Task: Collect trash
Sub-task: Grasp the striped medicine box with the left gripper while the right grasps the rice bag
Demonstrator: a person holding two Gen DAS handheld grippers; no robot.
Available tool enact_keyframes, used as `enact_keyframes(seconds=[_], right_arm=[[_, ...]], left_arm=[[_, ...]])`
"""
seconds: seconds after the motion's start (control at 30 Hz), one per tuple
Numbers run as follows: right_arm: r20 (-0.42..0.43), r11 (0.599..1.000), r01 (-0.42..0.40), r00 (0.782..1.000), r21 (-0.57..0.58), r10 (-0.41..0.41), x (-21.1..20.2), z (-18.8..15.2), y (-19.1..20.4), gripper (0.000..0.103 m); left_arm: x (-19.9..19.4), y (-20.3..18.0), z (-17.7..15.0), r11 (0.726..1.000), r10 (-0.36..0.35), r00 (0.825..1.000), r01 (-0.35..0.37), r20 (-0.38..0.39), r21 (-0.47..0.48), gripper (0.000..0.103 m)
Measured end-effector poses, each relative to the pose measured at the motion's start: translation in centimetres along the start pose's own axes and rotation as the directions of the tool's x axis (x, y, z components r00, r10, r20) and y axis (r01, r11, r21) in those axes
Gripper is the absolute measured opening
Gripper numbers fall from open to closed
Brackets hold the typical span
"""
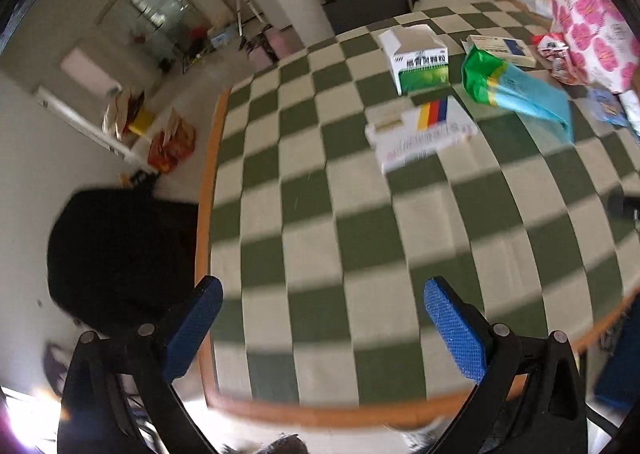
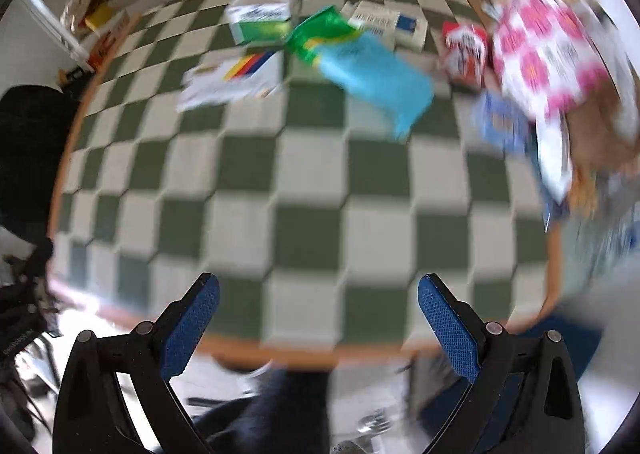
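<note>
A green-and-white checkered table (image 1: 340,214) with an orange rim fills both views, its far end strewn with trash. A pink-flowered bag (image 1: 592,30) is cut off at the right edge. Near it lie a green-and-blue packet (image 1: 516,90), an open green-and-white box (image 1: 420,62), a flat white box with coloured stripes (image 1: 420,130) and a small red packet (image 2: 466,50), all blurred in the right wrist view. The left gripper (image 1: 320,330) and right gripper (image 2: 318,328) hover wide open and empty, well apart from the litter.

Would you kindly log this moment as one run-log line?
left gripper: open, empty | right gripper: open, empty | green-and-blue bag, striped box on checkered table | nothing collected yet
</note>
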State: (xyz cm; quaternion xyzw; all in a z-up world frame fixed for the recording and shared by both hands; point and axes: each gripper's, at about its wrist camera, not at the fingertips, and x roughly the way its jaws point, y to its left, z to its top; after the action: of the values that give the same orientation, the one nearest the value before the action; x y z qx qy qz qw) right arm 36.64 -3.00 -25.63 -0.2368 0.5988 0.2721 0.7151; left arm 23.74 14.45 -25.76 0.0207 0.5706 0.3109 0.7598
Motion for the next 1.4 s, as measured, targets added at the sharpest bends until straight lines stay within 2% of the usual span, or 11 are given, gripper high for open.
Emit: enact_keyframes(seconds=[0.2, 0.3, 0.5, 0.63, 0.73, 0.9, 1.03, 1.07, 1.2, 1.27, 1.4], right_arm=[[-0.08, 0.981, 0.054, 0.994, -0.187, -0.07, 7.2, 12.8, -2.7, 0.101], [-0.126, 0.939, 0.064, 0.986, -0.339, -0.113, 11.9, 17.8, -2.1, 0.101], [-0.221, 0.887, -0.005, 0.969, -0.461, -0.11, 18.6, 22.3, -1.0, 0.1], [-0.242, 0.956, -0.073, 0.97, -0.283, 0.002, 18.6, 23.6, -3.4, 0.093], [-0.263, 0.993, -0.107, 0.96, -0.039, 0.093, 17.8, 22.6, -7.2, 0.093], [-0.274, 0.974, -0.101, 0.949, 0.205, 0.156, 17.0, 18.9, -11.3, 0.093], [-0.286, 0.956, -0.109, 0.94, 0.273, 0.189, 17.7, 17.9, -12.3, 0.093], [-0.287, 0.955, -0.107, 0.939, 0.278, 0.189, 17.8, 17.9, -12.4, 0.093], [-0.283, 0.958, -0.085, 0.945, 0.275, 0.165, 18.1, 18.4, -12.4, 0.093], [-0.28, 0.957, -0.084, 0.946, 0.277, 0.163, 18.1, 17.8, -11.3, 0.093], [-0.287, 0.957, -0.057, 0.947, 0.286, 0.142, 17.6, 16.5, -10.1, 0.093]], left_arm=[[6.2, -2.8, 8.7, 0.99, 0.047, 0.999, -0.043, -0.023, 0.136, 0.103], [9.2, -4.0, 11.2, 0.983, 0.021, 0.998, -0.011, -0.054, 0.185, 0.103], [12.9, -5.8, 13.9, 0.934, -0.046, 0.995, 0.076, -0.094, 0.35, 0.103], [13.6, -7.0, 15.0, 0.856, -0.125, 0.985, 0.166, -0.116, 0.489, 0.103], [13.9, -8.8, 15.4, 0.758, -0.158, 0.976, 0.218, -0.152, 0.614, 0.103], [15.5, -11.8, 15.7, 0.61, -0.183, 0.943, 0.331, -0.278, 0.72, 0.103], [16.6, -13.3, 15.7, 0.556, -0.205, 0.91, 0.411, -0.36, 0.722, 0.101], [16.8, -13.6, 15.8, 0.551, -0.215, 0.903, 0.428, -0.373, 0.717, 0.089], [16.7, -13.7, 16.0, 0.563, -0.27, 0.863, 0.502, -0.428, 0.656, 0.079], [16.5, -13.7, 15.8, 0.608, -0.286, 0.853, 0.514, -0.437, 0.605, 0.079], [16.7, -11.9, 15.2, 0.827, -0.336, 0.798, 0.504, -0.501, 0.249, 0.079]])
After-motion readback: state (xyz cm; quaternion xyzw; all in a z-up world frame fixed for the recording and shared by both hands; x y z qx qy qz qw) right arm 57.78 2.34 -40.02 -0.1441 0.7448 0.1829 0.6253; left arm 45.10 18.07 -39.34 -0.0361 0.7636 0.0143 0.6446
